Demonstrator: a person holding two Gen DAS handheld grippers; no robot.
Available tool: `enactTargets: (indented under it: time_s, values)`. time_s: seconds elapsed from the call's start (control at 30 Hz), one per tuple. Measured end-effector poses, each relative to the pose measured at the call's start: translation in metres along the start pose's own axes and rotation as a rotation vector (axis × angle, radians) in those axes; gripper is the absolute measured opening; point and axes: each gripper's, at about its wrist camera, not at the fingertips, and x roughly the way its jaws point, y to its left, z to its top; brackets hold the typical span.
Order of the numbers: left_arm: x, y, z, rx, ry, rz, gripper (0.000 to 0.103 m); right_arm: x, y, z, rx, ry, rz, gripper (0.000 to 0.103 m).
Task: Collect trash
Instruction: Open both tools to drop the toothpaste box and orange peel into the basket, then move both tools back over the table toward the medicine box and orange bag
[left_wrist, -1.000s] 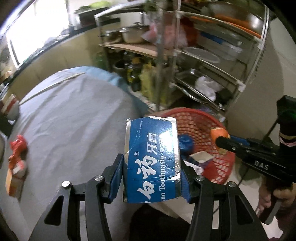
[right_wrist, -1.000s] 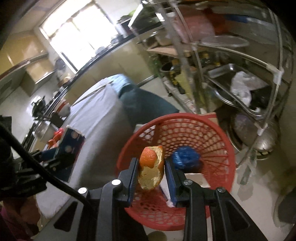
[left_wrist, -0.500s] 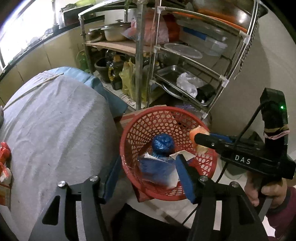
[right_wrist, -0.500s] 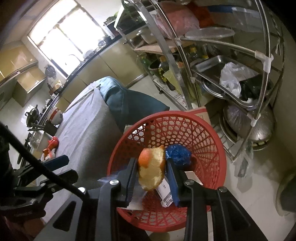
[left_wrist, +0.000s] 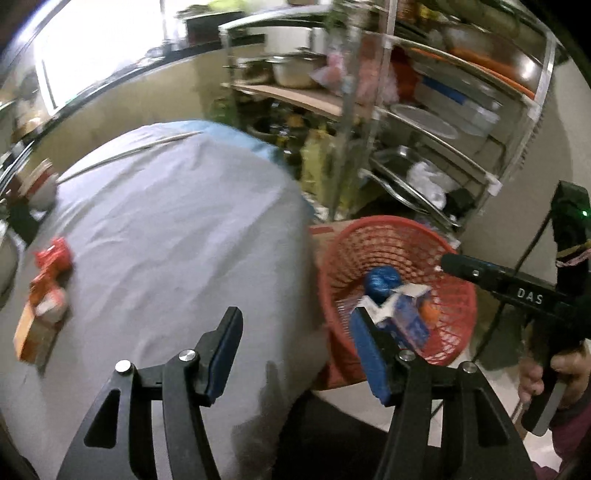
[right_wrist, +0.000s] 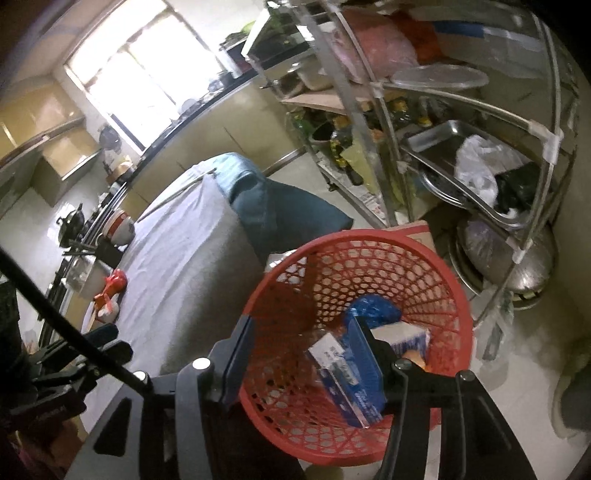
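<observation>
A red mesh basket (right_wrist: 424, 258) stands on the floor beside the cloth-covered table (left_wrist: 166, 229); it also shows in the left wrist view (left_wrist: 369, 236). Inside it lie a blue toothpaste box (right_wrist: 343, 380), a blue crumpled bag (right_wrist: 373, 310) and an orange peel (left_wrist: 430, 314). My right gripper (right_wrist: 306, 354) is open and empty above the basket. My left gripper (left_wrist: 295, 350) is open and empty over the table's right edge. Red and orange wrappers (left_wrist: 48, 288) lie at the table's left.
A steel shelf rack (right_wrist: 461, 110) with pans, bags and bottles stands behind the basket. A cardboard box (right_wrist: 413, 227) sits under the basket. A bowl (right_wrist: 120, 225) and kitchenware stand at the table's far left. A kitchen counter runs along the window.
My left gripper dropped the toothpaste box into the basket and swung back over the table. My right gripper opened and let the orange peel fall into the basket.
</observation>
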Motion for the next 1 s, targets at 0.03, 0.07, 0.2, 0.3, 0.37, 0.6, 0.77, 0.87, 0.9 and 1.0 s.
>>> enactTargets:
  time_s: [0.03,0.07,0.2,0.3,0.37,0.6,0.77,0.87,0.9,1.0]
  values:
    - [-0.005,0.007,-0.002,-0.020,-0.014,0.015,0.062,0.002,0.006,0.000,-0.014,0.002,0.003,0.057]
    - [-0.011,0.015,-0.004,-0.038,-0.029,0.037,0.062,0.003,0.012,0.000,-0.024,0.004,0.007,0.057]
    - [-0.031,0.044,-0.017,-0.100,-0.089,0.135,0.068,0.009,0.041,-0.002,-0.095,0.010,0.031,0.057]
    - [-0.046,0.068,-0.031,-0.138,-0.123,0.220,0.068,0.016,0.073,0.002,-0.166,0.012,0.066,0.057]
    - [-0.054,0.084,-0.040,-0.172,-0.137,0.265,0.068,0.021,0.097,0.005,-0.218,0.010,0.091,0.057]
    - [-0.086,0.154,-0.086,-0.337,-0.163,0.432,0.068,0.039,0.202,-0.003,-0.391,0.012,0.233,0.057]
    - [-0.102,0.189,-0.119,-0.412,-0.178,0.537,0.070,0.064,0.268,-0.034,-0.515,0.062,0.299,0.057]
    - [-0.105,0.210,-0.131,-0.461,-0.191,0.584,0.071,0.078,0.300,-0.050,-0.599,0.026,0.314,0.057]
    - [-0.105,0.217,-0.134,-0.476,-0.192,0.597,0.071,0.083,0.307,-0.051,-0.609,0.020,0.317,0.057]
    - [-0.103,0.240,-0.143,-0.538,-0.191,0.625,0.071,0.106,0.328,-0.055,-0.610,0.017,0.315,0.057]
